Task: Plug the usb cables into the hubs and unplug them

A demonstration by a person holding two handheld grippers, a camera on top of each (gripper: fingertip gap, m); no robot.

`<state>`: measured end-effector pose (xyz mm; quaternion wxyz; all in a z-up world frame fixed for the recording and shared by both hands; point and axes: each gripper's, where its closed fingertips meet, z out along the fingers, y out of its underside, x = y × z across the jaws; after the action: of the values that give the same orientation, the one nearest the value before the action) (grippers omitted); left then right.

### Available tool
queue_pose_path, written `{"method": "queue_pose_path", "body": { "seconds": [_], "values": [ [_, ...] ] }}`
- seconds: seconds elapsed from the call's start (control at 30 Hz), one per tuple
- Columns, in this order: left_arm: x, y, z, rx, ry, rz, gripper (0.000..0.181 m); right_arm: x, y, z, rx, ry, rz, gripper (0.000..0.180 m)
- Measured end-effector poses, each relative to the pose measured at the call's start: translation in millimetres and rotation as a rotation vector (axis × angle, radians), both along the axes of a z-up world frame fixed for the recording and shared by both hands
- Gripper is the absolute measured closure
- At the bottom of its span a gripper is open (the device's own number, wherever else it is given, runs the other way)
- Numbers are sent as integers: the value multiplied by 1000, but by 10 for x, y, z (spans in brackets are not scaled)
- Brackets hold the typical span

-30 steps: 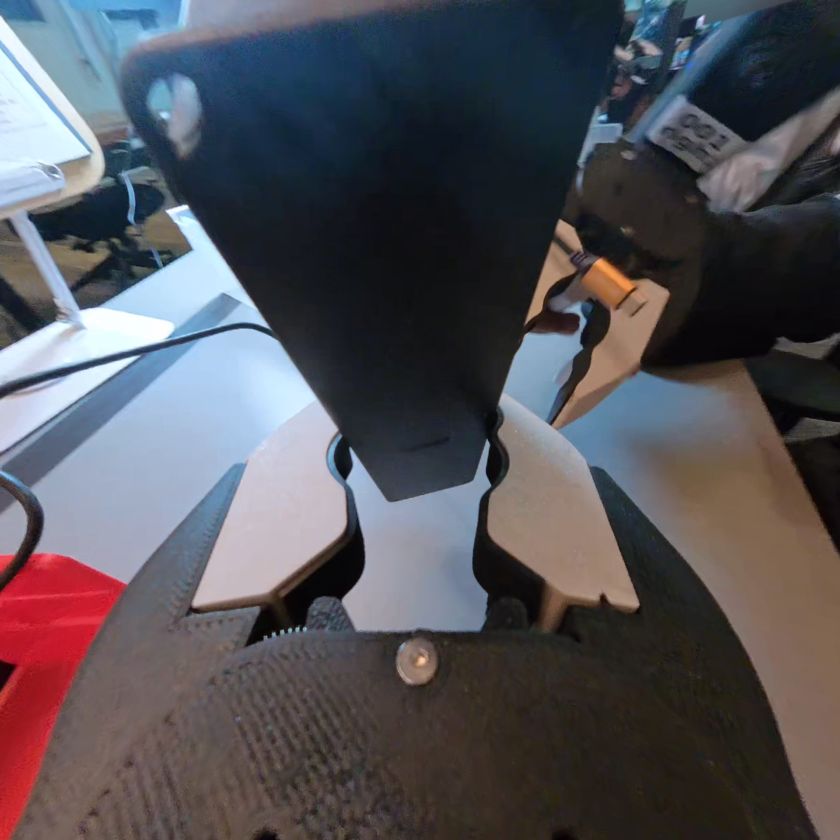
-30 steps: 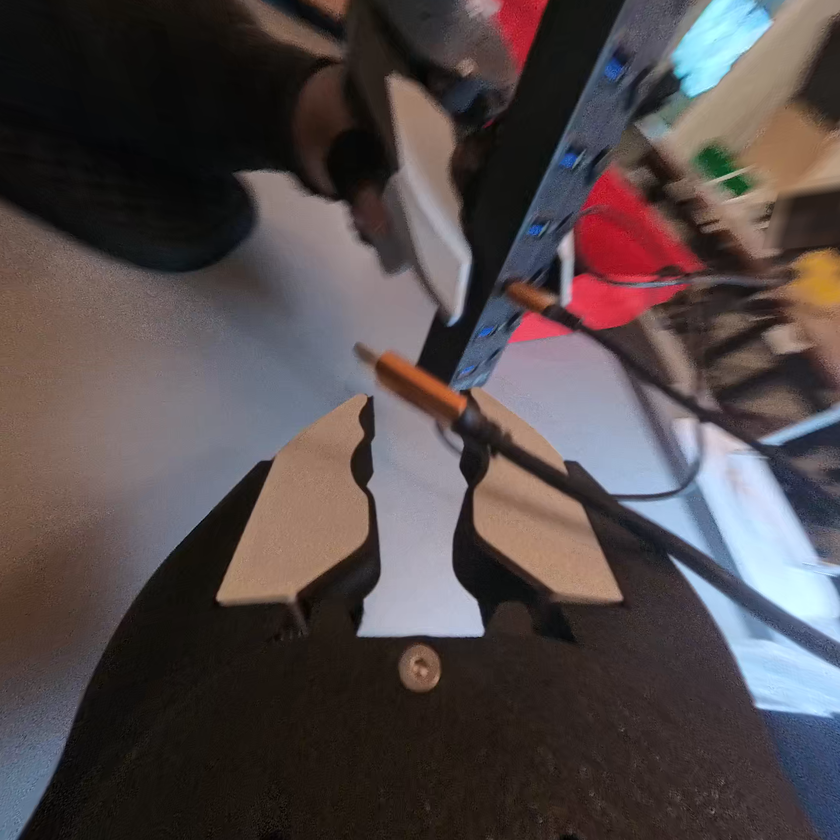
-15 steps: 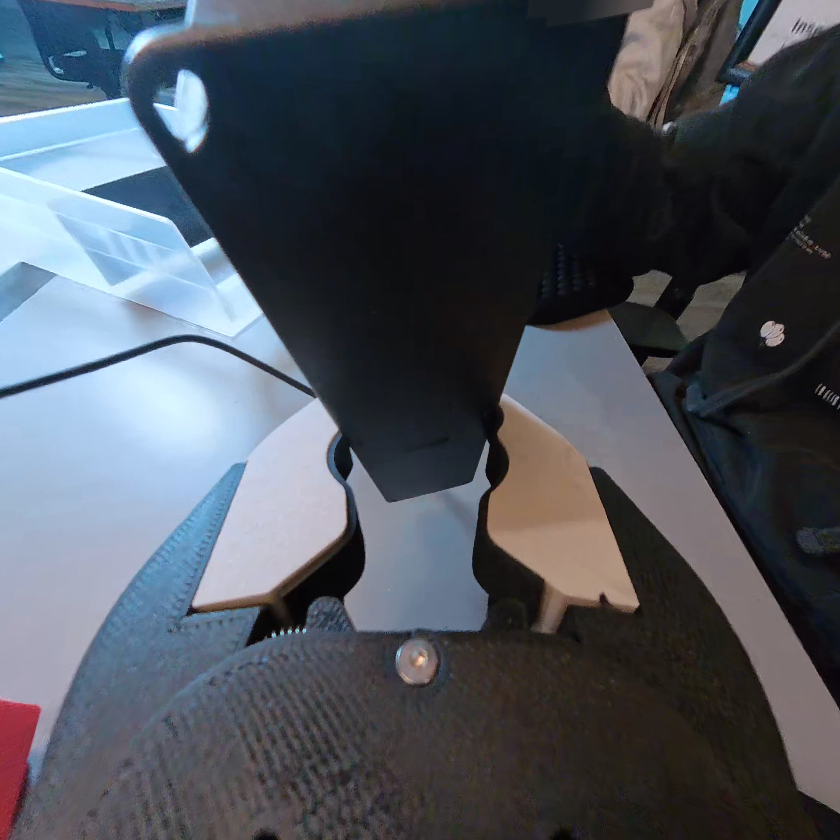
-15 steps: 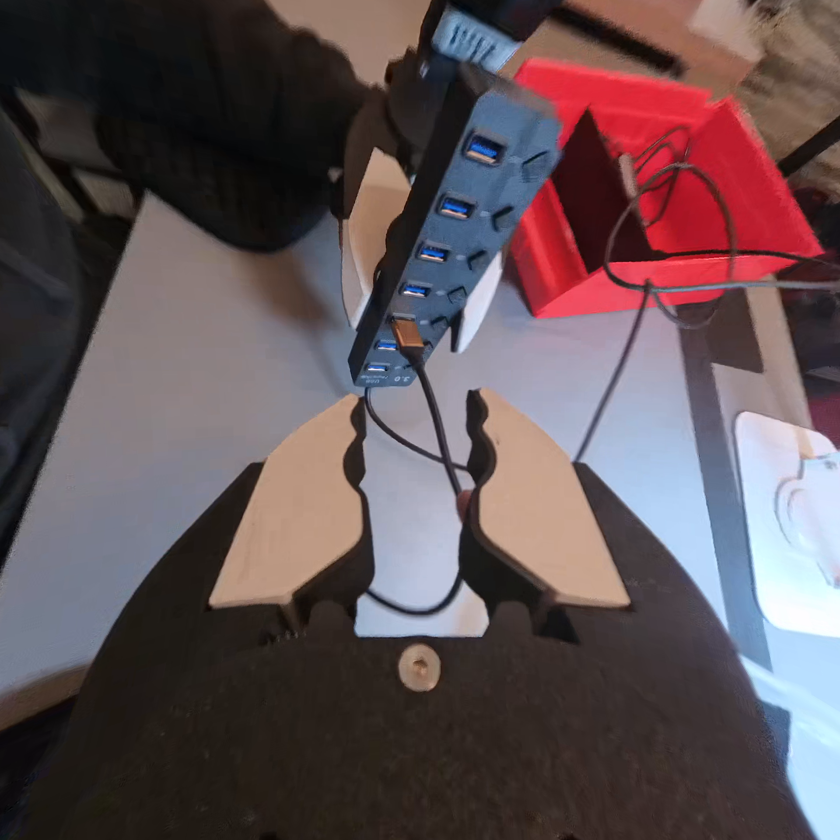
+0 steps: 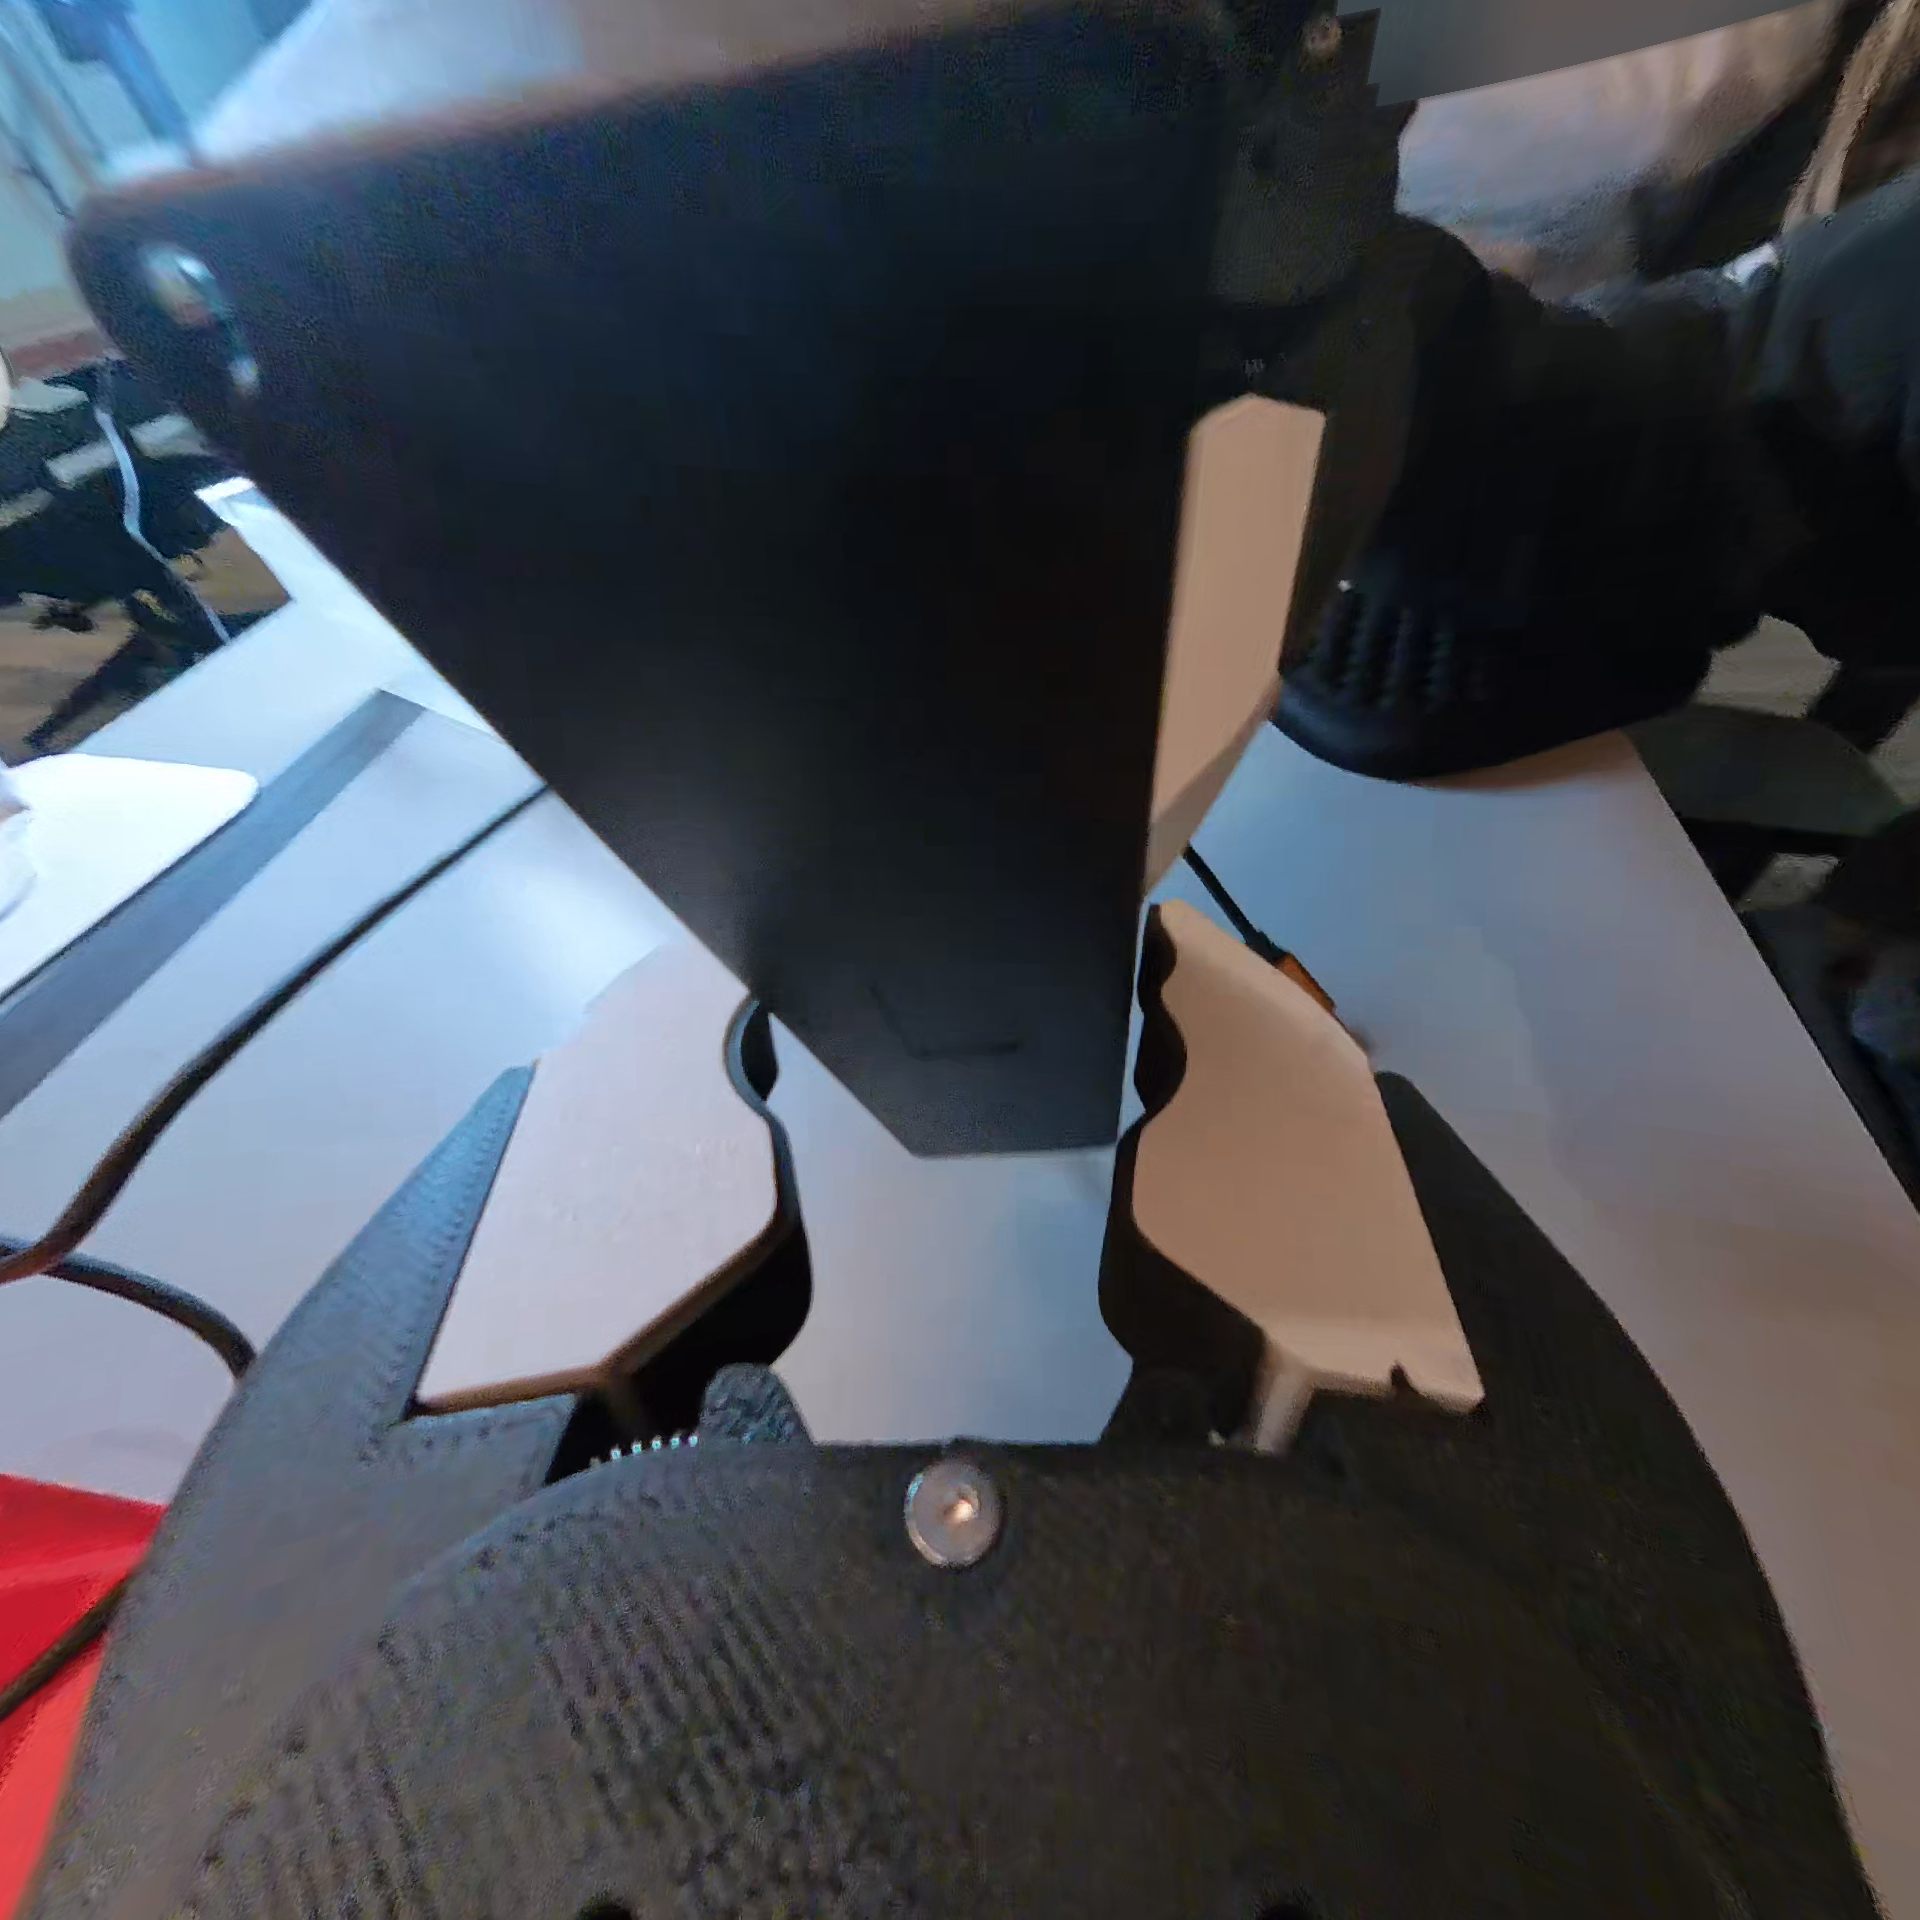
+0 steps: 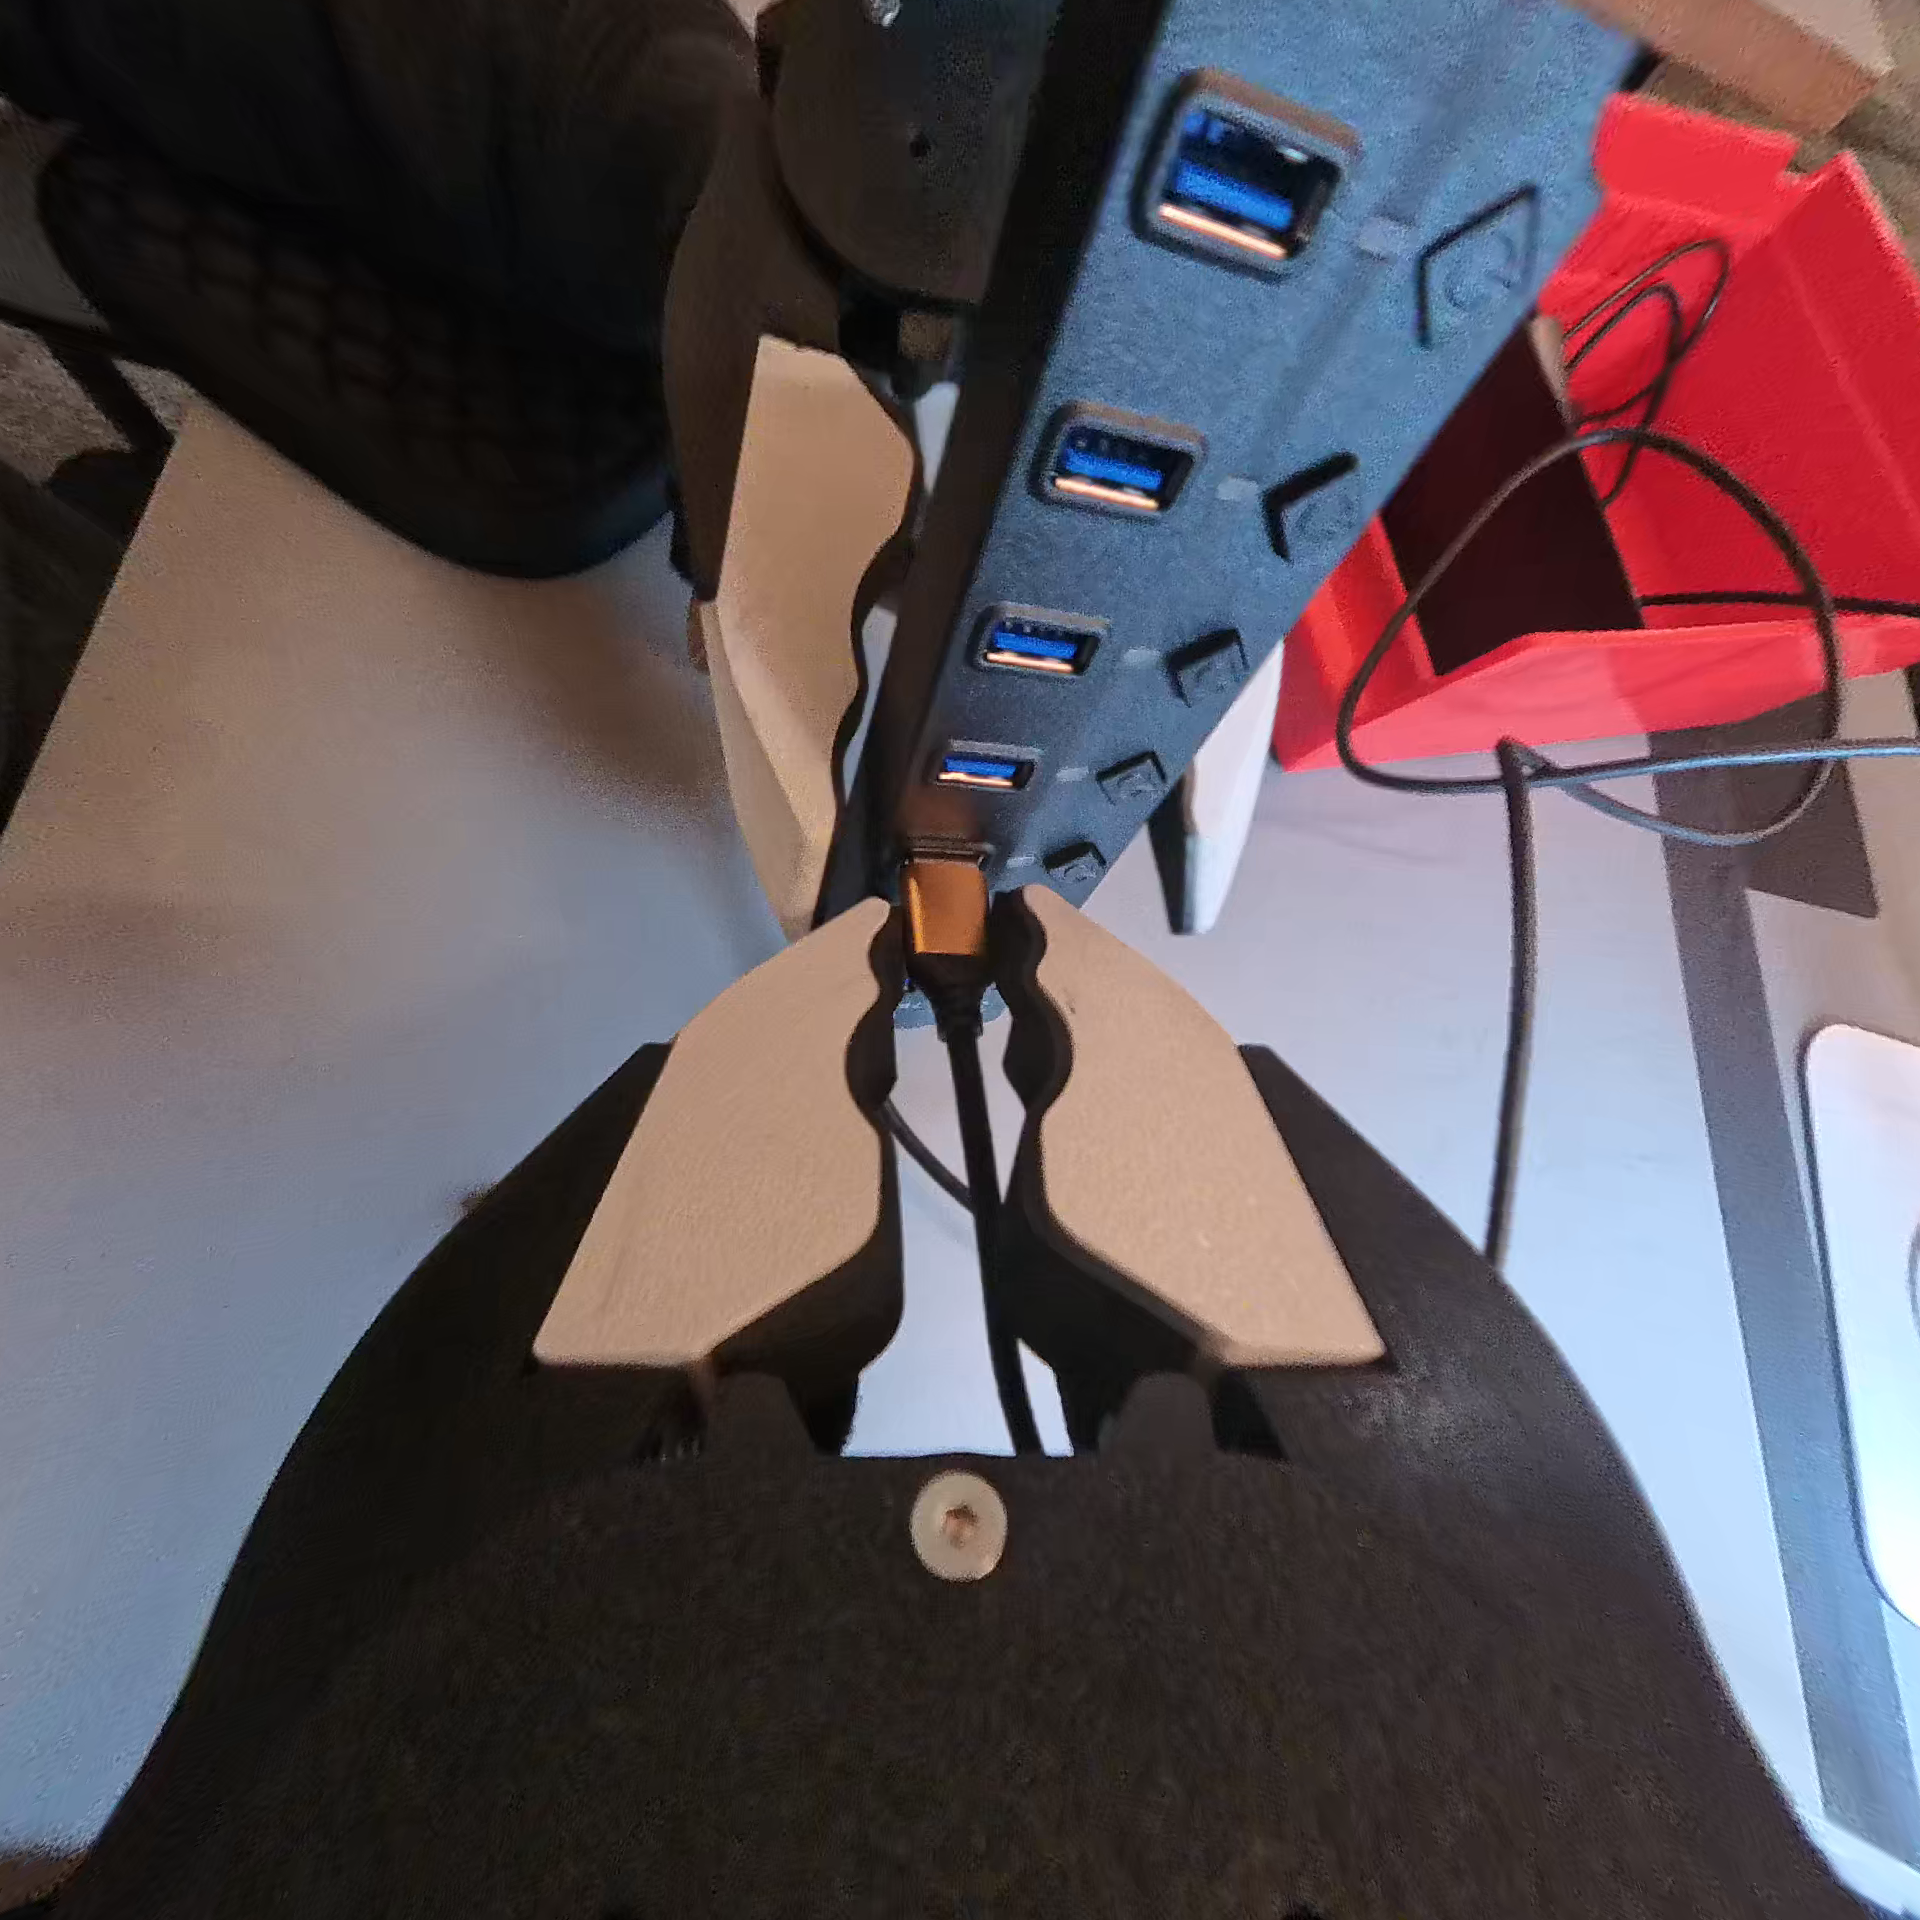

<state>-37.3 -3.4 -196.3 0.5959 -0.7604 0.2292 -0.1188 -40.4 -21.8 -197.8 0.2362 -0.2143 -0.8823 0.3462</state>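
A black USB hub (image 6: pixel 1195 582) with several blue ports is held upright. My left gripper (image 5: pixel 951 1039) is shut on its lower end, and the hub's plain back (image 5: pixel 790 520) fills the left wrist view. An orange USB plug (image 6: pixel 943 909) sits in a low port, its black cable (image 6: pixel 982 1195) running down between my fingers. My right gripper (image 6: pixel 951 914) has closed in, with its fingertips against the plug's sides. A left gripper finger (image 6: pixel 790 644) shows behind the hub. The right gripper's finger (image 5: pixel 1236 623) shows past the hub's edge.
A red bin (image 6: pixel 1714 416) stands on the white table (image 6: pixel 312 935) behind the hub, with a thin black cable (image 6: pixel 1517 935) looping out of it. A dark strip (image 6: pixel 1745 1039) crosses the table beside a white base (image 6: pixel 1870 1299). A person's dark sleeve (image 5: pixel 1662 468) is at the right.
My right gripper, open half a second ago, has moved up to the hub and narrowed onto the plugged orange plug. The left gripper still holds the hub; its view has swung.
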Motion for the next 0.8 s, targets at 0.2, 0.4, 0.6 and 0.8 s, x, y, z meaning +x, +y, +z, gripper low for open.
{"method": "queue_pose_path", "body": {
  "seconds": [0.2, 0.4, 0.6, 0.8],
  "values": [
    [10, -27, 71, 15, 56, 18, 117, 17, -25, 81, 8, 51, 10, 163],
    [-29, -24, 96, 25, 131, 49, 117, 1, -5, 125, 29, 89, 1, 163],
    [13, 48, 111, 2, 105, 61, 118, 66, 86, 194, 7, 68, 38, 163],
    [-344, 1, -166, -145, 296, 216, 118, 77, 498, 280, 10, 83, -42, 164]
  ]
}}
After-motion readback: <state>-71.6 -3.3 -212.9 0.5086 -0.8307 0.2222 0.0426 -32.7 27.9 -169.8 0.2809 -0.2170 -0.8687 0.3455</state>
